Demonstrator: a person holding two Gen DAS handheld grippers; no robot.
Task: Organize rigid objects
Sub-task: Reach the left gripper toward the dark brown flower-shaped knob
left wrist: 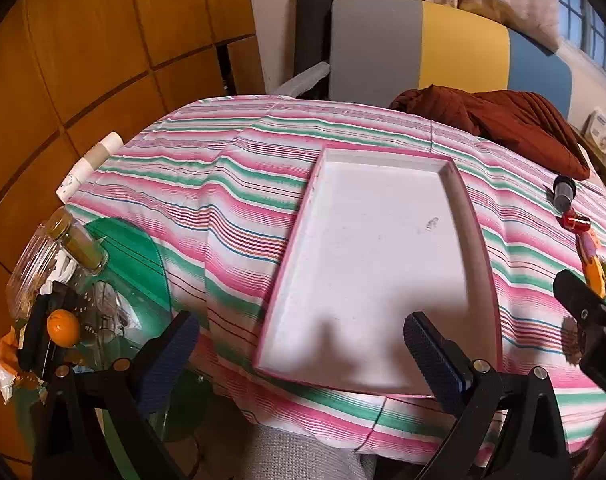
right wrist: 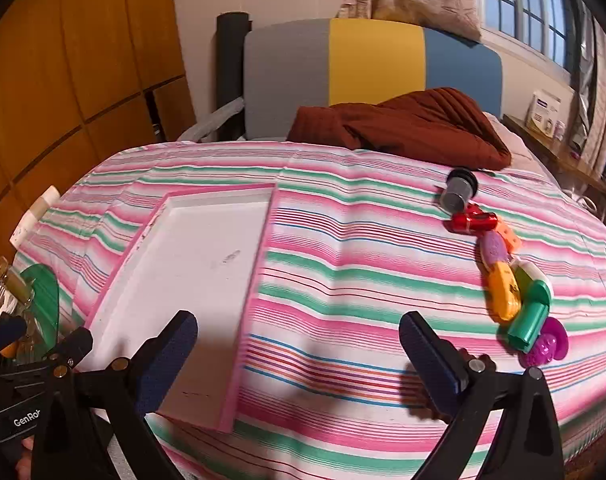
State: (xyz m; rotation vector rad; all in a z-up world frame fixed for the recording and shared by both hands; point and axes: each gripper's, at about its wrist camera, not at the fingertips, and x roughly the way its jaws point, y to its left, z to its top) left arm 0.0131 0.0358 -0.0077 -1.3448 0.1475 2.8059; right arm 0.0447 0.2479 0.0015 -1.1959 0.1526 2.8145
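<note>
While the pink-rimmed white rectangular tray (right wrist: 191,264) lies bare on the striped bed (right wrist: 343,280), nothing is sorted; the colourful plastic toys (right wrist: 511,276) are left at three o'clock, and both left tongs (left wrist: 303,344) and right tongs (right wrist: 299,344) are held open, empty.

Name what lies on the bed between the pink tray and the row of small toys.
Nothing: only bare striped bedcover separates the pink tray from the row of toys, seen best in the right wrist view.

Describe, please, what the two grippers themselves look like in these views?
Both the left gripper and right gripper have black plastic arms joined by brass and silver rivets, ending in dark blue textured pads. White lettering reading "GenRo" marks the left one's body, seen in the right view.
</note>
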